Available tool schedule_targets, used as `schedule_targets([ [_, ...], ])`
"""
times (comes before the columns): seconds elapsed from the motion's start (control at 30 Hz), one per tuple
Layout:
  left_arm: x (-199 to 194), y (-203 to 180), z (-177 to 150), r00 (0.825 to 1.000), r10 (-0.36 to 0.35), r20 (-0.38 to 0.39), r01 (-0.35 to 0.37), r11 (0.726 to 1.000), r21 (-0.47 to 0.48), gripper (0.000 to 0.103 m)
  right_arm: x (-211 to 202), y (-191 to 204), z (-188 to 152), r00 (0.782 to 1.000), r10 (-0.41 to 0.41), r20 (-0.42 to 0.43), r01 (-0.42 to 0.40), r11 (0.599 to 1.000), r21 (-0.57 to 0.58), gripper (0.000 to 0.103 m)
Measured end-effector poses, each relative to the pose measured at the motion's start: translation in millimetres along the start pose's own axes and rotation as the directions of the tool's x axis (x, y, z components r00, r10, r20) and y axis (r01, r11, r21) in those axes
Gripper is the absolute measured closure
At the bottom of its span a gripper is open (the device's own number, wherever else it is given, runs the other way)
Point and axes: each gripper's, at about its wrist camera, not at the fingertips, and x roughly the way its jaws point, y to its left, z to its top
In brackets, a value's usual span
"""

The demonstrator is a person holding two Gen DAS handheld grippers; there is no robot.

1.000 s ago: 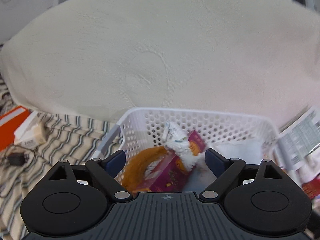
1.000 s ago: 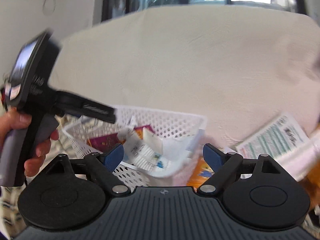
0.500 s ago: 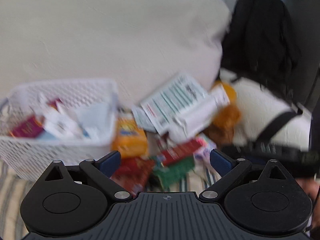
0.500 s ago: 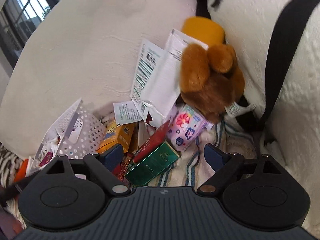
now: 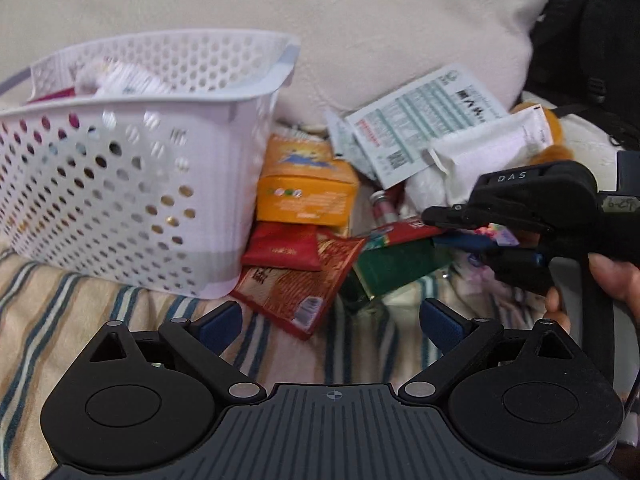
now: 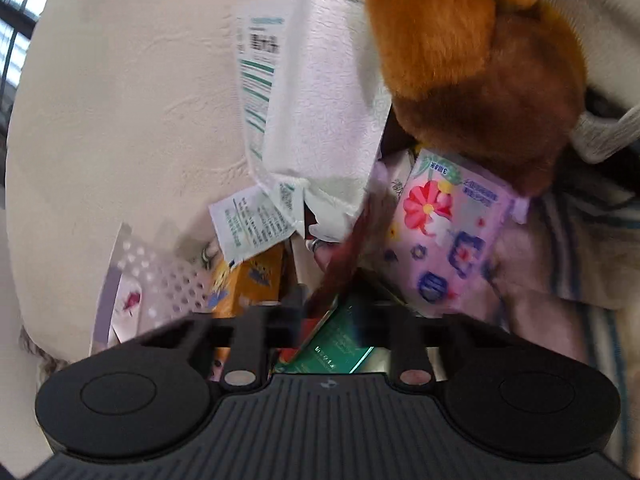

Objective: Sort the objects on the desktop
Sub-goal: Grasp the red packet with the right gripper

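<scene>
Carefully: your right gripper is nosing into the pile over the green box, its gap unclear; your left gripper is hanging wide, empty. Neighbouring packets risk snagging.

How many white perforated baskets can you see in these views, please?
1: the white basket sits at the left on the striped cloth, beside the orange box; its corner also shows in the right wrist view.

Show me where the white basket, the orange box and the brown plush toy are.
White basket point(image 5: 132, 184), left wrist view, on its perforated front wall.
Orange box point(image 5: 306, 194), left wrist view, on its front face beside the basket.
Brown plush toy point(image 6: 480, 80), right wrist view, on its furry body.
</scene>
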Motion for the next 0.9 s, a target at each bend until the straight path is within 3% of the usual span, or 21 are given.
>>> schedule_targets([
  [0.13,7.1,5.5,-0.1,1.000,0.009,0.000,-0.009,1.000,-0.001,0.002,-13.5,-8.7,-17.9,0.996,0.038,0.078,-0.039,0.999,0.013,0.088],
  [0.33,11.4,4.2,2.0,1.000,0.025,-0.004,-0.025,1.000,0.001,0.002,-82.9,-34.8,-51.2,0.976,0.081,0.201,-0.092,0.995,0.049,0.091],
  [0.5,23.8,-25.6,15.2,0.999,0.040,-0.020,-0.038,0.994,0.098,0.002,-123.4,-42.2,-71.6,0.956,0.032,0.291,-0.037,0.999,0.012,0.091],
  [0.6,33.5,-45.6,23.7,0.996,0.085,-0.010,-0.081,0.973,0.215,0.002,-136.6,-45.2,-79.8,0.950,0.007,0.313,-0.013,1.000,0.018,0.091],
  [0.73,55.1,-65.7,28.1,0.992,0.117,-0.044,-0.094,0.931,0.353,0.002,-156.2,-46.2,-87.3,0.914,-0.061,0.401,0.068,0.998,-0.005,0.094],
  [0.8,65.5,-73.5,24.6,0.989,0.142,-0.051,-0.107,0.899,0.425,0.001,-152.7,-44.7,-80.5,0.915,-0.069,0.399,0.081,0.997,-0.015,0.094],
  [0.9,79.6,-83.9,22.7,0.986,0.125,-0.111,-0.051,0.857,0.513,0.002,-153.6,-45.9,-79.3,0.925,-0.049,0.376,0.057,0.998,-0.011,0.094],
])
